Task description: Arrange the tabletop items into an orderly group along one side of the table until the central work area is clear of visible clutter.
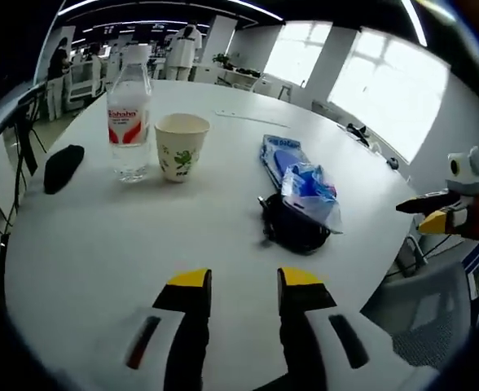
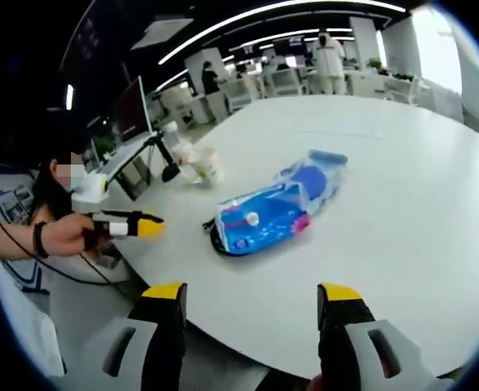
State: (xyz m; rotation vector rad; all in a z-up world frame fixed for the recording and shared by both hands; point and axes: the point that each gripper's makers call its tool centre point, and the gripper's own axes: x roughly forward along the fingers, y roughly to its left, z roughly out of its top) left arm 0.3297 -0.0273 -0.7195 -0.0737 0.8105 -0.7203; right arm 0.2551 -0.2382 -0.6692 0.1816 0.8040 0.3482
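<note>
- Blue plastic packets [image 1: 292, 167] lie mid-bench, one resting on a black pouch [image 1: 292, 226].
- Water bottle [image 1: 129, 114] and paper cup [image 1: 181, 145] stand side by side beyond; a black cloth [image 1: 63, 166] lies near the bench [image 1: 101, 252] edge.
- My left tongs [image 1: 243, 285] and right tongs [image 2: 252, 297] hover apart, holding nothing.

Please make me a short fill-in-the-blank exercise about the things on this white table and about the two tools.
1. The paper cup stands right beside the water ____.
2. The bottle has a red and white ____.
3. The blue plastic bag rests partly on a ____ pouch.
4. Both the left tool and the right tool are ____ and hold nothing.

Missing words: bottle; label; black; open
</note>
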